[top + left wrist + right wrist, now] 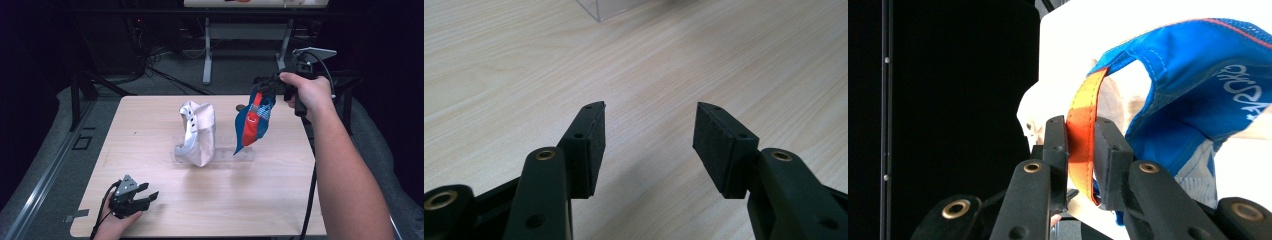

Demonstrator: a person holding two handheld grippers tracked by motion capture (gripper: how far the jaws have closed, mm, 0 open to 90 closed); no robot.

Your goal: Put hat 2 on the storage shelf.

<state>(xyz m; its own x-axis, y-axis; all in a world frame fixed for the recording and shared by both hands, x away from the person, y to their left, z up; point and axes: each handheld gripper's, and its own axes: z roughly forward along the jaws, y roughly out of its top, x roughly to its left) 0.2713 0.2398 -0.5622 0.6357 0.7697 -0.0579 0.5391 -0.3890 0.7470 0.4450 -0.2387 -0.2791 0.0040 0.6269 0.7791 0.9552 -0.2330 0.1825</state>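
Hanging above the right side of the surface (150, 200), the blue cap (255, 122) dangles by its orange strap (1080, 135), pinched in the right gripper (1080, 150); that thin hold could slip, dropping it beside the white cap (197, 132). Its white lettering is unreadable. The left gripper (649, 145) rests near-left, jaws wide apart, empty.

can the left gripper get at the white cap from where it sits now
Probably yes: the left gripper rests open on the table, and bare wood lies between it and the white cap. The right gripper holds the blue cap off to the side.
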